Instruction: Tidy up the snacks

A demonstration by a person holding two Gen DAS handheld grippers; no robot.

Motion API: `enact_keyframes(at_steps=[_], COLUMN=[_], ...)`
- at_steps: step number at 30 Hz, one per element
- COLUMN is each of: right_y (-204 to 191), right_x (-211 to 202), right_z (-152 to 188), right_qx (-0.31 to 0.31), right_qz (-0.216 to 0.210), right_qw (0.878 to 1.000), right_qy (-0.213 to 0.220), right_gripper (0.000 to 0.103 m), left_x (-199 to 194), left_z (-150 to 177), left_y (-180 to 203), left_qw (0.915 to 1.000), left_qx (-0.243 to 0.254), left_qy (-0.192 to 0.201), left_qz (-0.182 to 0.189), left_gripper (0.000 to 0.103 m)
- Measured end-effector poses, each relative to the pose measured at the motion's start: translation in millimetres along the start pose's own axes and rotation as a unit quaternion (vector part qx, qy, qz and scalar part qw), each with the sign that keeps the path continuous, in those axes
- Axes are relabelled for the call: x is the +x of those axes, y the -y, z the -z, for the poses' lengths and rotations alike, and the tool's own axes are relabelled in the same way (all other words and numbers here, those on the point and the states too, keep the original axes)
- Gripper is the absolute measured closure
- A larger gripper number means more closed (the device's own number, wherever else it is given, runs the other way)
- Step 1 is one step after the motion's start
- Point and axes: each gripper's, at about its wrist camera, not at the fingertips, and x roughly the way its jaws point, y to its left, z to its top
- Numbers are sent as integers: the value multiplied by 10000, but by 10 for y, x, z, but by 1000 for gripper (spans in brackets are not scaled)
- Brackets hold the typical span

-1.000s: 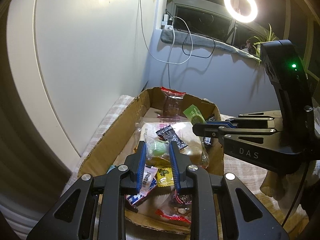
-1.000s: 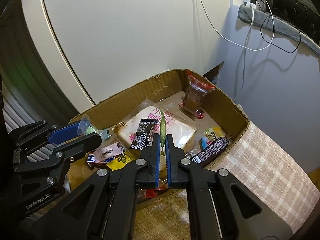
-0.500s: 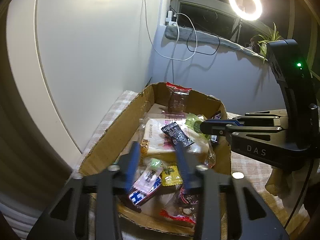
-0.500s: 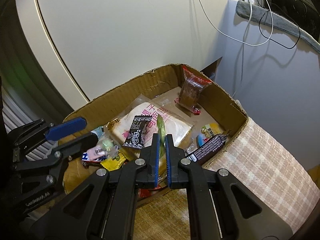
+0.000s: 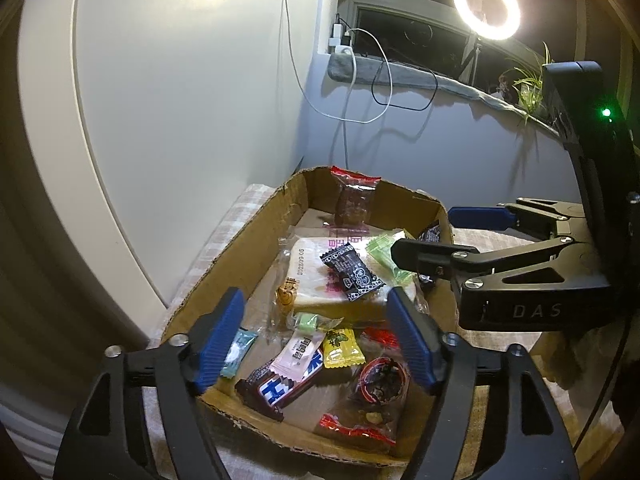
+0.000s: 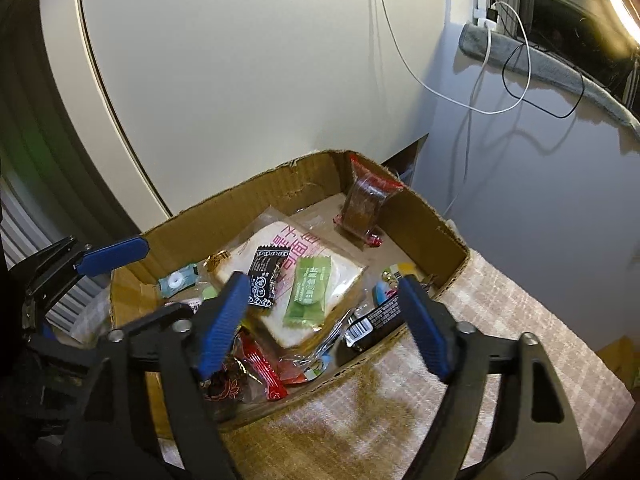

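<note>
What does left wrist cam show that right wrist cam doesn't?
Left wrist only: the ring light, a plant on the sill, the yellow candy.

Right wrist only: the green packet in full, flat on the bread, and the dark bar at the box's near wall.

Both: the cardboard box, bagged bread, black sachet, and brown snack against the far wall. Both tongs are opening, nothing between them.

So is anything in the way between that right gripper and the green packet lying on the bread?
Nothing visible does. The green packet lies on top of the bagged bread in the cardboard box, uncovered, with the right gripper above it, its jaws opening and empty. A black packet lies beside it, apart.
</note>
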Motion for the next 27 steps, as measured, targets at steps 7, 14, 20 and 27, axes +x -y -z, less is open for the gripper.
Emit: enact_keyframes(at_steps=[7, 14, 20, 27], right_y=[9, 29, 14, -66], right_x=[-70, -192, -342, -566], right_z=[1, 35, 72, 138], right_qx=[55, 149, 186, 154], right_qz=[109, 133, 168, 256], right_qw=[9999, 9996, 9989, 9975], right_qy=[98, 207, 396, 642], right_gripper=[15, 14, 6, 6], left_x=[-43, -122, -219, -372], left_z=[-9, -15, -8, 46], left_y=[-2, 12, 37, 88], left_qw=[10000, 9999, 9997, 9992], left_qx=[-25, -32, -35, -50], left_qy=[48, 134, 236, 360], left_qz=[-55, -83, -110, -163], left_gripper=[23, 23, 23, 23])
